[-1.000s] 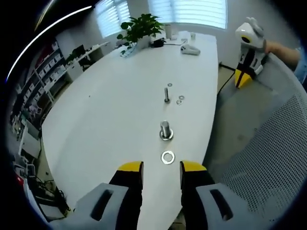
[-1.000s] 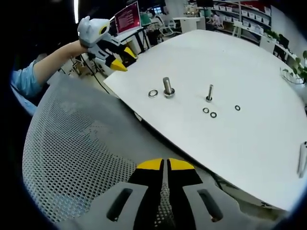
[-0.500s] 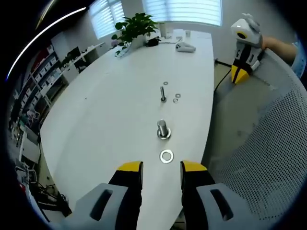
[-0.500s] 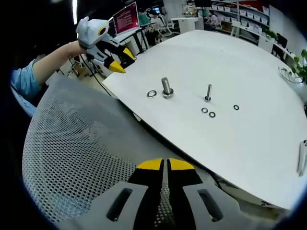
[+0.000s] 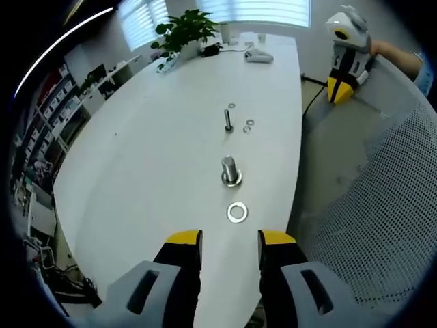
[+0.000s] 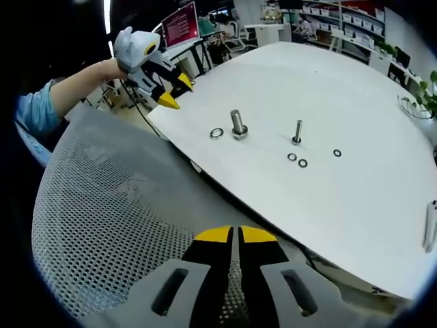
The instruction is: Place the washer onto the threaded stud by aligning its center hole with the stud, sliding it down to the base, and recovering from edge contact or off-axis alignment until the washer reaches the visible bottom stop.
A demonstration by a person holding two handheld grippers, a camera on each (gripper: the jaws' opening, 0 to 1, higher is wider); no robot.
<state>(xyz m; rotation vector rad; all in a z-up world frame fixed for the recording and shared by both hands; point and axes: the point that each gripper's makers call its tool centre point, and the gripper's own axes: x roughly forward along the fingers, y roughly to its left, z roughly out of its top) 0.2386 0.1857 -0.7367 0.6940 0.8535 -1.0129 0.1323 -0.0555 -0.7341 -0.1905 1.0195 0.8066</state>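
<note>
Office room with slatted window blinds [image 5: 259, 10] at the far end in the left gripper view, shelving and a red monitor [image 6: 180, 26] in the right gripper view. Long white table [image 5: 150, 157] running through both. Grey mesh chair back [image 6: 109, 225] close under the right gripper, also seen at the right of the left gripper view. Potted plant [image 5: 179, 31] near the table's far end. Left gripper [image 5: 230, 240] low over the near table edge, yellow-tipped jaws parted and holding nothing. Right gripper [image 6: 235, 236] over the mesh, tips pressed together with nothing between them (also visible from the left gripper view, held up beside the table). Thick threaded stud [image 5: 230, 171] upright on its base near the table's middle; thinner stud [image 5: 227, 120] beyond it. Washer [image 5: 237, 212] flat on the table, just beside the thick stud on the gripper's side, not touching it. Three small washers [image 6: 298, 160] scattered around the thin stud.
</note>
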